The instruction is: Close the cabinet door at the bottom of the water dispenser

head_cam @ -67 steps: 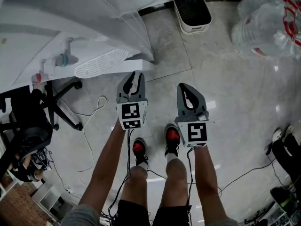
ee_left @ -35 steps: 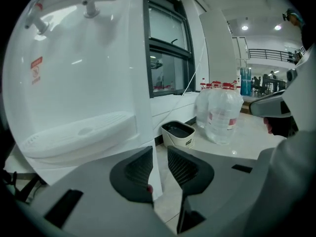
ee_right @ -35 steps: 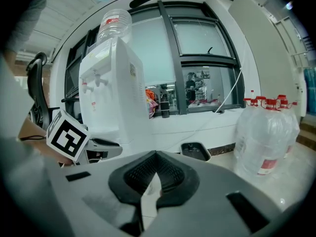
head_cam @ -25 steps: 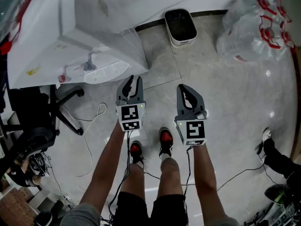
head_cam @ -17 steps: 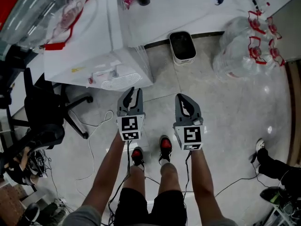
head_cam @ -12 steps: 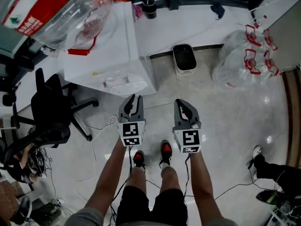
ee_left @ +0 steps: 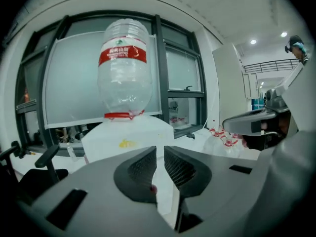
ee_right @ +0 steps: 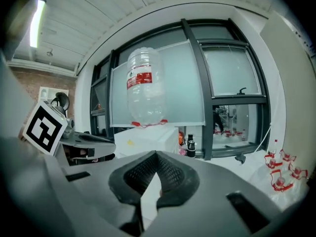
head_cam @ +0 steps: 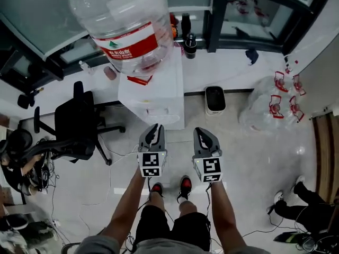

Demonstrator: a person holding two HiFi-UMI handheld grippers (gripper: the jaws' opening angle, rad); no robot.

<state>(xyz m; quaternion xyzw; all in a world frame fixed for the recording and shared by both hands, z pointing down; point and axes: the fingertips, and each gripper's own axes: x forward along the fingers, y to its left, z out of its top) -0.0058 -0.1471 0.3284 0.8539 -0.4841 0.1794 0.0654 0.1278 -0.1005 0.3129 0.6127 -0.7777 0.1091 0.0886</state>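
Closing step seemingly done; water dispenser point(head_cam: 156, 97) mid-frame. Left hand-held gripper point(head_cam: 154, 128) just narrowed to slit, empty; right hand-held gripper point(head_cam: 199, 132) shut, empty. Next: confirm door flush.

Left gripper point(head_cam: 154, 128) and right gripper point(head_cam: 201, 133): grey moulded shells, dark cross-hatched jaw pads. At the 6 o'clock end of each sits a white cube with black square markers: left marker cube point(head_cam: 151, 164), right marker cube point(head_cam: 210, 169). Thin black cables point(head_cam: 146, 187) trail back from them. Person wears dark shorts point(head_cam: 169, 226), grey sleeves point(head_cam: 90, 245), 2 black-and-red shoes point(head_cam: 157, 189).
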